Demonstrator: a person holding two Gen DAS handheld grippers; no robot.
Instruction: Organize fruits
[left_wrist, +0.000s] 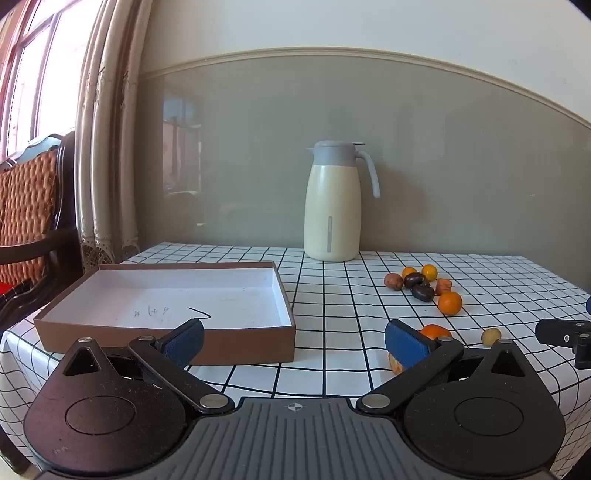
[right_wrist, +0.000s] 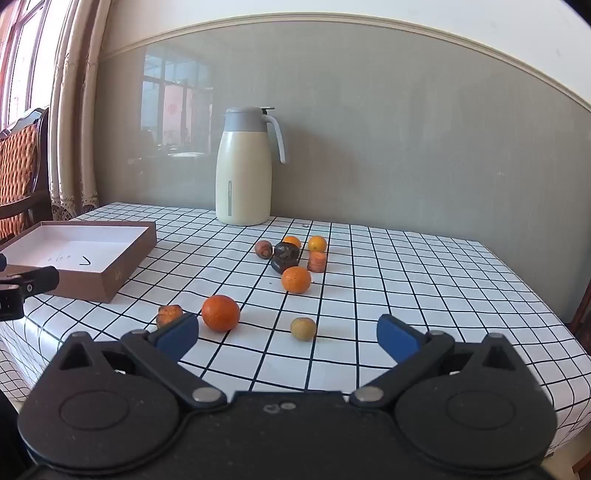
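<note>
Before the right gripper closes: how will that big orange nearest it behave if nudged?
The big orange looks round and sits free on the smooth checked tablecloth, so it will probably roll. Its skin looks firm and dimpled, so the open right gripper should likely grip it without slipping.

we see grey-green wall (left_wrist: 424, 155), cream moulding (left_wrist: 332, 53) | window (left_wrist: 22, 74) left, daylight, curtain (left_wrist: 107, 147) | wooden chair (left_wrist: 33, 206) | bench (right_wrist: 406, 295) in checked cloth

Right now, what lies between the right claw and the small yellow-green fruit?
Only bare checked tablecloth, shown in the right wrist view; the open right claw points toward the yellow-green fruit.
</note>
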